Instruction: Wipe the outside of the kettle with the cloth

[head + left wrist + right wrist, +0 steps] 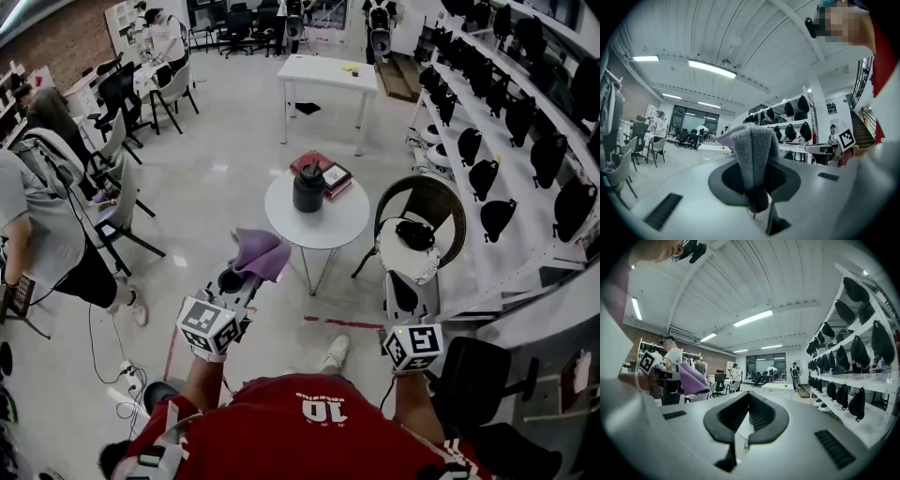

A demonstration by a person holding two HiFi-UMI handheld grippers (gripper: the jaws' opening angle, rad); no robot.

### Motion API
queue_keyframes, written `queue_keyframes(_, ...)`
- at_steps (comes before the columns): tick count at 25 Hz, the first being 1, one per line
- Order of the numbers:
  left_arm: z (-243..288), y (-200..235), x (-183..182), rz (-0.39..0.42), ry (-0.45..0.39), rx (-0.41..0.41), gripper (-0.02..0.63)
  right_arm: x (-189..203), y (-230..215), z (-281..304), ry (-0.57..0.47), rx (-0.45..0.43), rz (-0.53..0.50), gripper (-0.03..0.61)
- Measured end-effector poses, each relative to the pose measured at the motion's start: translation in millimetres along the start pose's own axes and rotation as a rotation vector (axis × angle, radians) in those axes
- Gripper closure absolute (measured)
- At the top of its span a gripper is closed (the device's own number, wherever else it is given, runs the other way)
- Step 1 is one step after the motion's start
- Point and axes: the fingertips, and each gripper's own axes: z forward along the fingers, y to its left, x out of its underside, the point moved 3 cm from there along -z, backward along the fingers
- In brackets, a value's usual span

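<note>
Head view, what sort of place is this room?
Probably a shared lab or workshop: long wall shelves hung with black bags, office chairs with people working nearby, and a small round table holding the kettle.

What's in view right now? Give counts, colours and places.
kettle: 1, black, on the round table
round table: 1, white, mid-floor
books: small stack, red, behind the kettle
cloth: 1, purple, in left hand-held gripper
long table: 1, white, beyond the round table
chair: 1, dark, right of the round table
bags: many, black, far right
people: several, mixed clothing, at left
left hand-held gripper: 1, shut on the cloth
right hand-held gripper: 1, shut, empty
</note>
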Motion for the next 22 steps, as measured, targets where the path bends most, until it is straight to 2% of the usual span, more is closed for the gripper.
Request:
queue_keyframes(7,0,-1,0,-0.012,-0.003,0.003,0.563,-1,1,-1,0.01,0.012,-0.029,0.563)
queue_keyframes(13,5,4,4,-0.008,0.001,-0.001,0.563,-8,0,2,-0.01,-0.023,0.023,0.563)
queue_keyframes(17,14,7,7,-0.021,0.007,0.009,0.563,-13,-4,9,-0.004,-0.075,0.073,0.563)
queue_keyframes(22,33,13,7,-0.056,0.008,0.019,0.563,-15,-15,24,0.013,-0.103,0.053,0.563)
